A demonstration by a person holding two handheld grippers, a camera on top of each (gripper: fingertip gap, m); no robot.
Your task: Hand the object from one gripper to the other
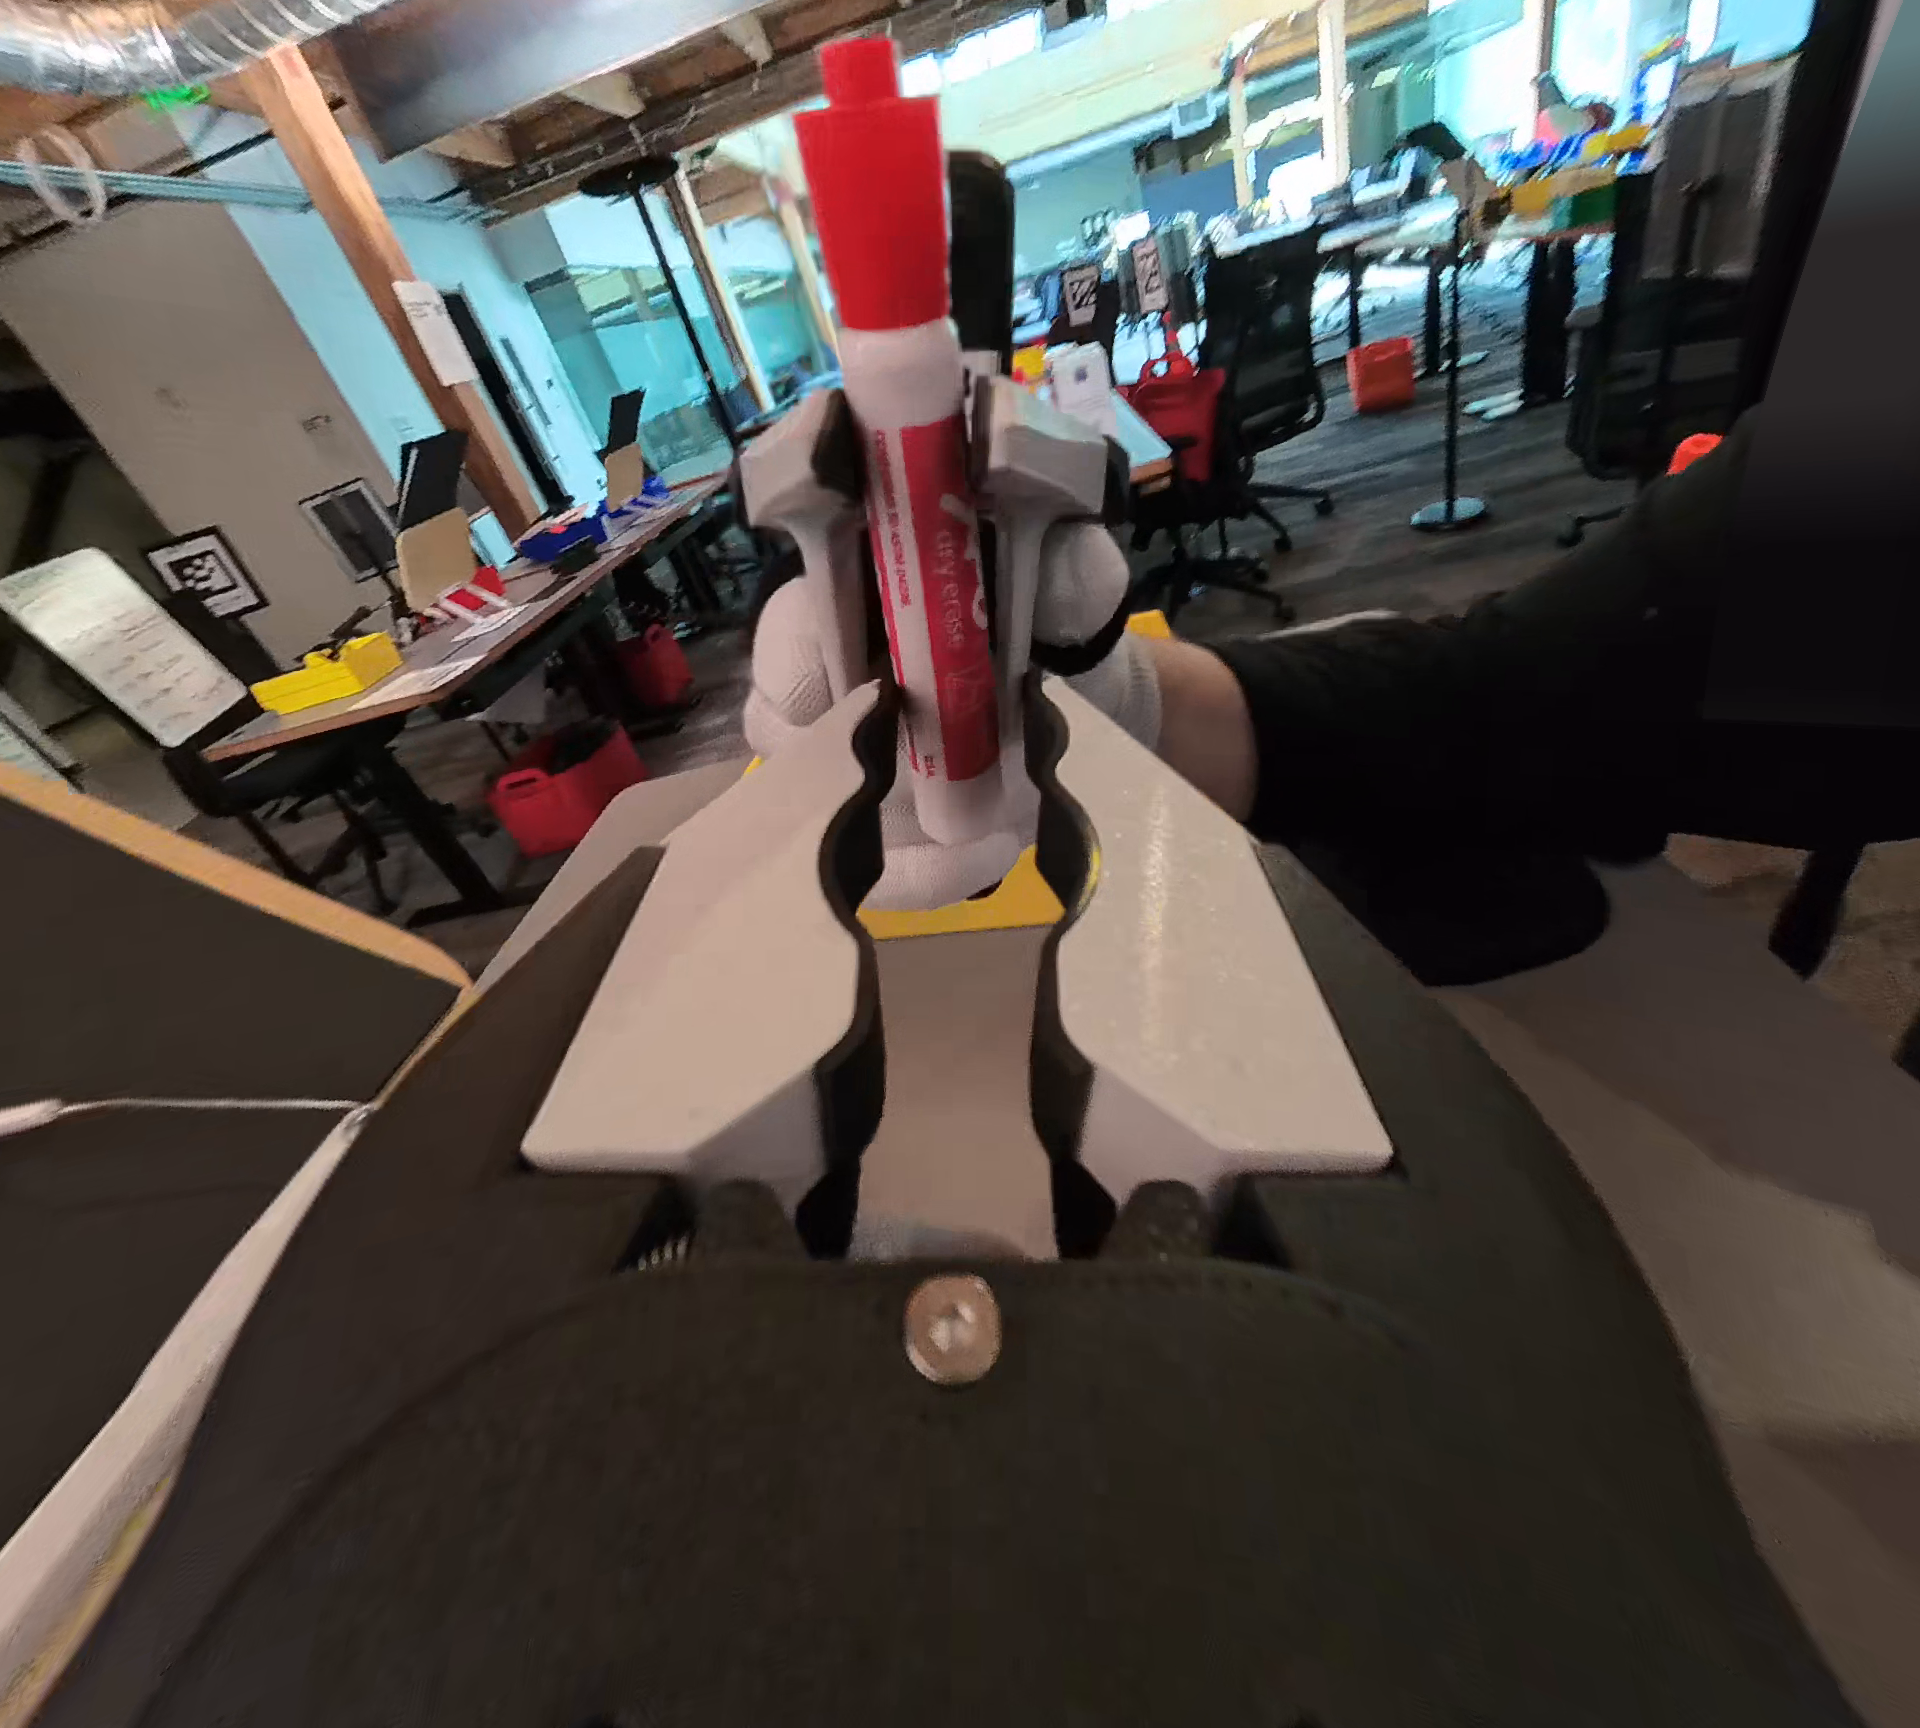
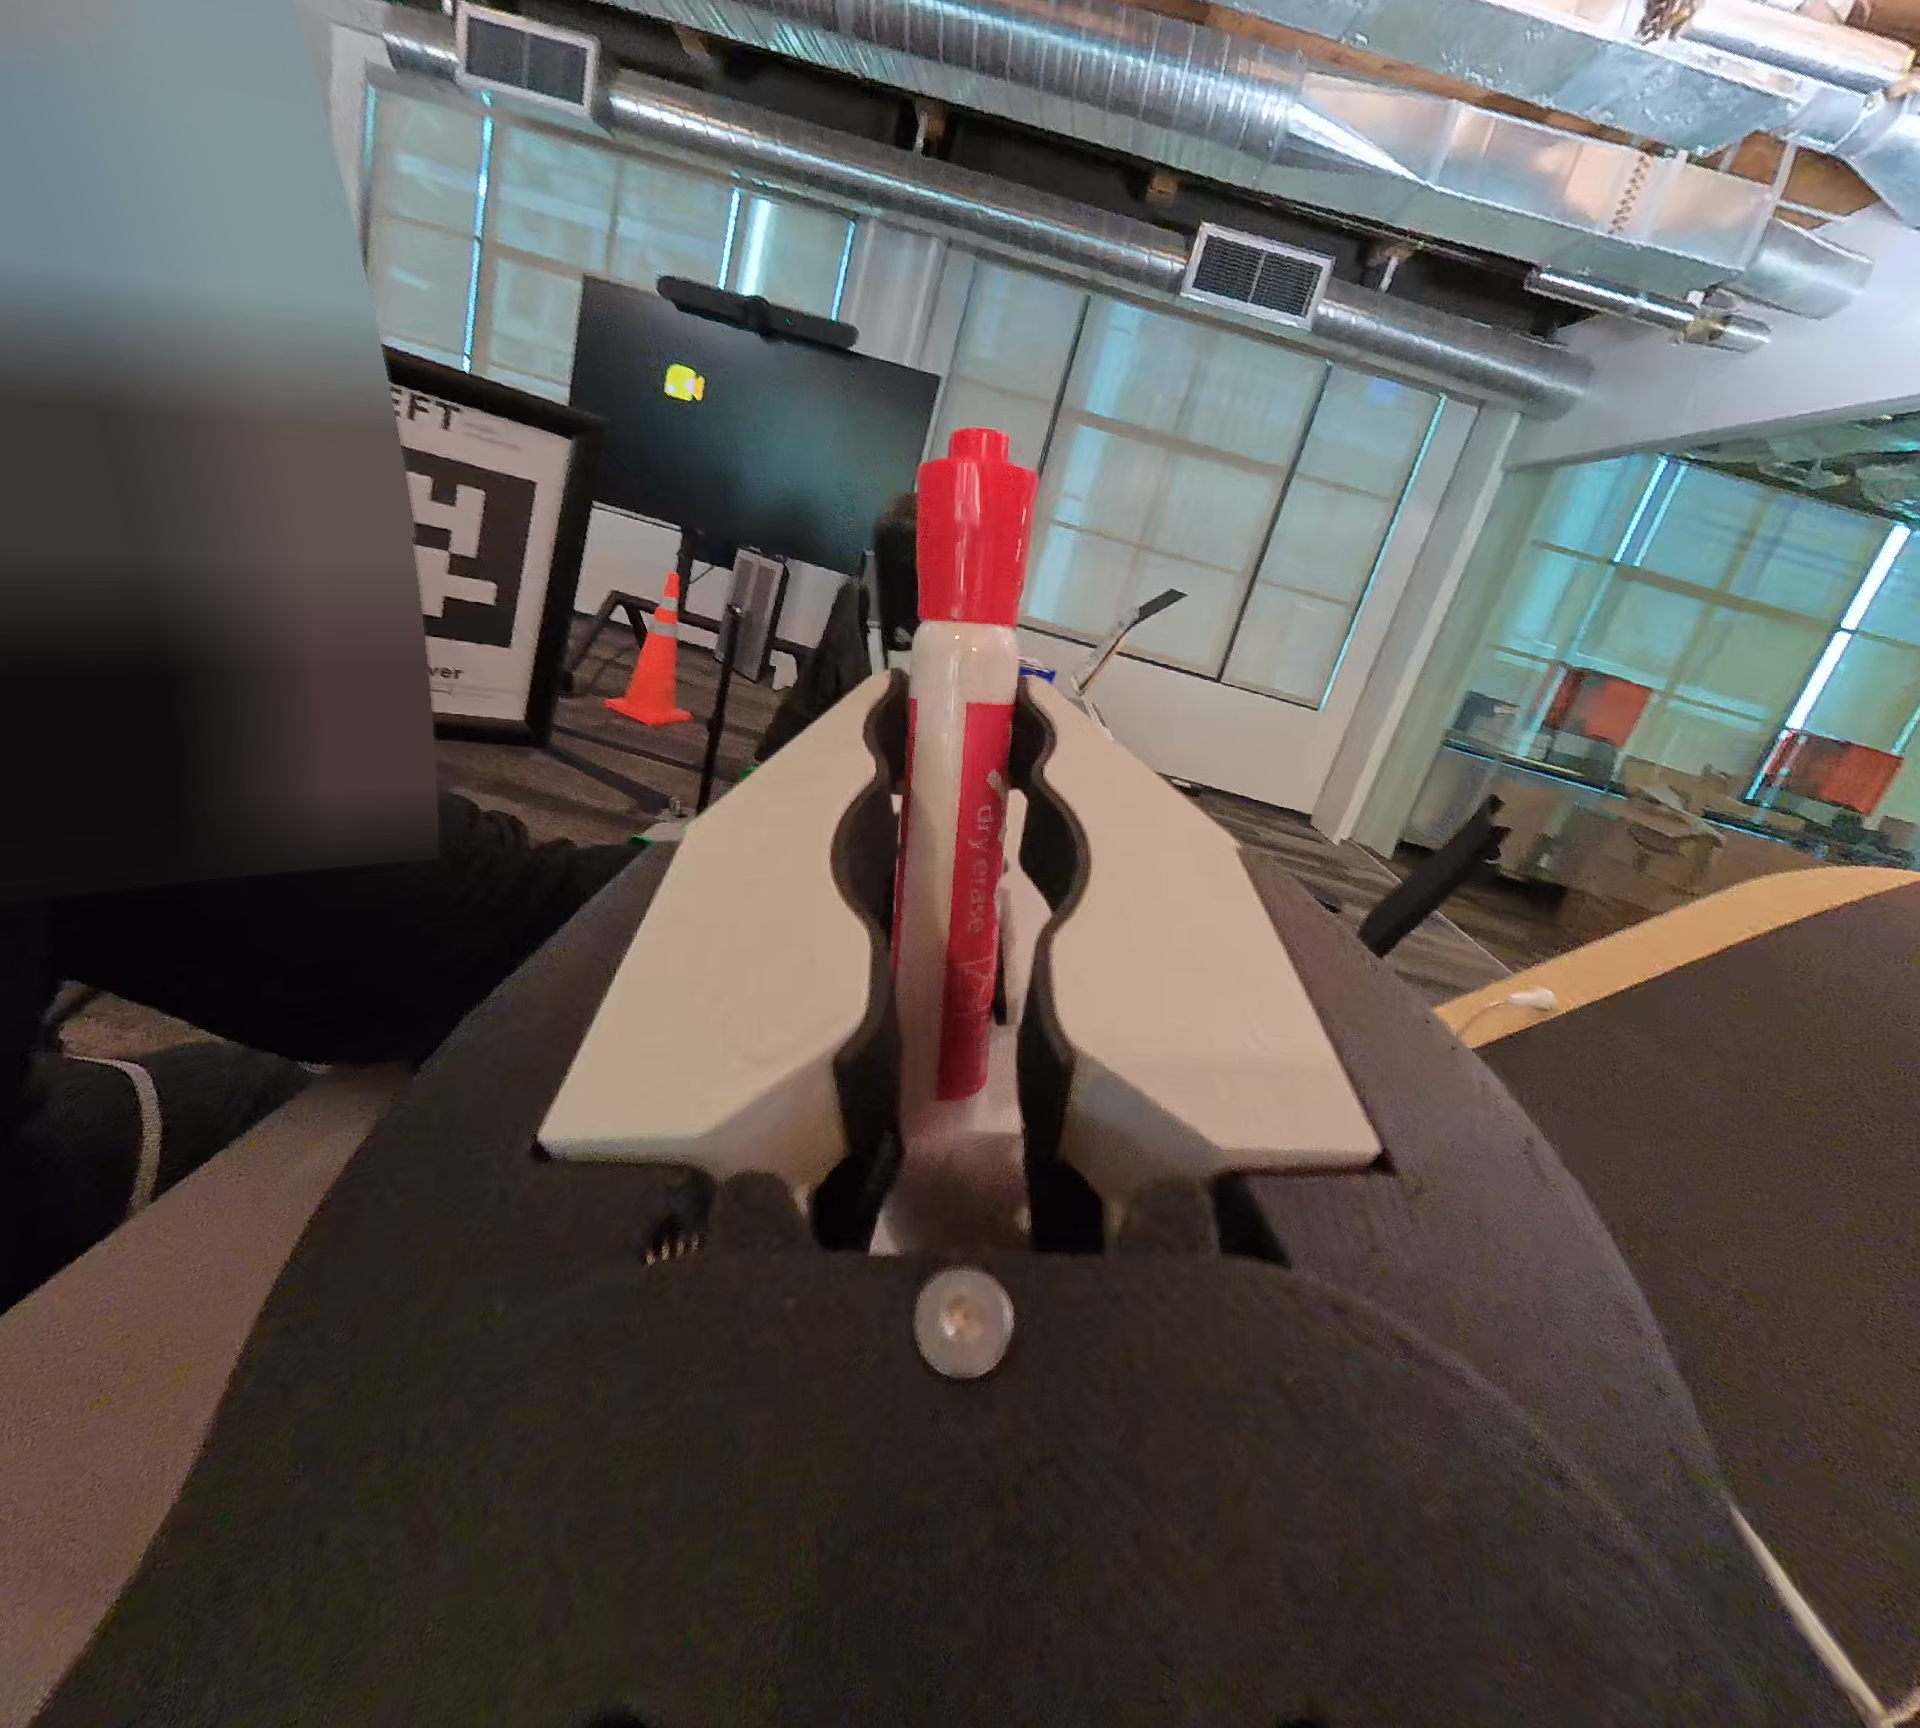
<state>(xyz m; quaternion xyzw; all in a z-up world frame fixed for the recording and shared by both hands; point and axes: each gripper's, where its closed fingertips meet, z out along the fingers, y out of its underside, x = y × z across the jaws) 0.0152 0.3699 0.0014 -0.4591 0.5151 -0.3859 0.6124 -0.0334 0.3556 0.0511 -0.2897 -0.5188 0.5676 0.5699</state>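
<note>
One red-capped marker (image 2: 956, 847) is held upright and clamped between the closed jaws of the right gripper (image 2: 951, 702), its capped end left clear above them, so that the open jaws of the left gripper (image 1: 961, 702), beside its lower barrel, can be shut on it.

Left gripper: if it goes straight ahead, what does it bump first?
Probably the marker, whose lower end sits right at the left gripper fingertips. The right gripper holds it just beyond. Depth is hard to judge, so it may touch already.
</note>
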